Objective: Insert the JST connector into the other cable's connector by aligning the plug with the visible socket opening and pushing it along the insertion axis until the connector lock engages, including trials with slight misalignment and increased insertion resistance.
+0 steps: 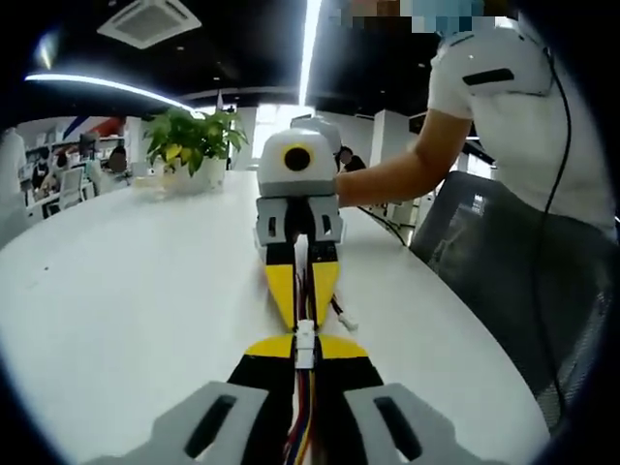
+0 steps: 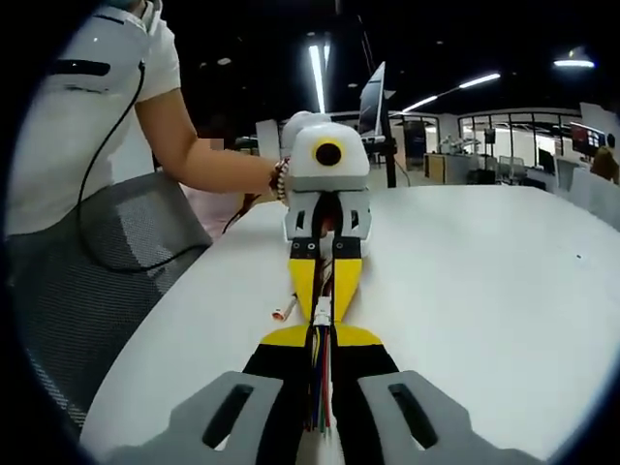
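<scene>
A: At nine o'clock in the left gripper view we see a plant on the white table. At six, our left gripper has its jaws pinched on a white plug.

B: Facing it at twelve, the right gripper pinches its own cable. The connectors meet tip to tip between the jaws.

A: We cannot tell if they are locked.

Both views face each other closely along the white table, sharing it.
</scene>
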Motion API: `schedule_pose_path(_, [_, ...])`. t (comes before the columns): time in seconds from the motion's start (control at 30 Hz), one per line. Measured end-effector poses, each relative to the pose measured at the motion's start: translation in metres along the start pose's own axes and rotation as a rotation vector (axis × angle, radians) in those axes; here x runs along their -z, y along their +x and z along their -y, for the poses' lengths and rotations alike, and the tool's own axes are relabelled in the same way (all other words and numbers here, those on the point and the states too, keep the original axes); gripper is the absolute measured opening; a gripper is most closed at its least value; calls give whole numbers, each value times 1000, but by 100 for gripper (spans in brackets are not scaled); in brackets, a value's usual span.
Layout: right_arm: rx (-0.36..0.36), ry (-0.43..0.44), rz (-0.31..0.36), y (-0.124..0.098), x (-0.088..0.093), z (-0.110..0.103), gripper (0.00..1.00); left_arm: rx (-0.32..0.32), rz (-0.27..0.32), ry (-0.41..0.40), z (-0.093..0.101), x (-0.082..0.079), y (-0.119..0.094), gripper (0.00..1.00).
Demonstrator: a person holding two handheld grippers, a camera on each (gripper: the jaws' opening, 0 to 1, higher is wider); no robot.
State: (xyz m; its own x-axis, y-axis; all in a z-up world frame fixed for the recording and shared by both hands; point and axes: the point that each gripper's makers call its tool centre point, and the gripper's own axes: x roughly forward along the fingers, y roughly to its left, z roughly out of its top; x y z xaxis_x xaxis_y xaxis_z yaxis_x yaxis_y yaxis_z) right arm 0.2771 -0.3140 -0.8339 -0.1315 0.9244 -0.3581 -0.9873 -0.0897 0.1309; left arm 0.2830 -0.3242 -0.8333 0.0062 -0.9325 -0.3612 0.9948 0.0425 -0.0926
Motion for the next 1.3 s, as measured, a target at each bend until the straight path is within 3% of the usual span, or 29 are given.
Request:
schedule_pose_path(0.1, [13, -4, -6, -2, -1, 2, 3, -46, -13, 28, -8, -3, -2, 4])
schedule_pose_path(0.2, [22, -2, -2, -7, -4, 2, 3, -76, -9, 3, -12, -8, -7, 11])
schedule_pose_path(0.3, [37, -3, -10, -10, -5, 2, 3, -99, -43, -4, -13, -4, -14, 12])
schedule_pose_path(0.37, [41, -2, -19, -11, -4, 2, 3, -114, -96, 3, -13, 4, -16, 14])
schedule_pose_path(0.47, [42, -9, -27, -10, -4, 1, 3, -102, -125, 9, -7, 9, -14, 10])
schedule_pose_path(0.57, [35, -11, -31, -8, -7, -2, 3, -82, -144, 37, 1, 8, -12, 0])
schedule_pose_path(0.87, [45, -59, -47, -14, -24, -10, 3, -84, -174, 137, 7, -11, -16, 0])
schedule_pose_path(1.13, [50, -80, -50, -11, -28, -9, 3, -87, -201, 164, 5, -9, -14, 0])
schedule_pose_path(1.3, [67, -72, -45, -13, -28, -4, 3, -108, -185, 148, -3, -10, -19, 0])
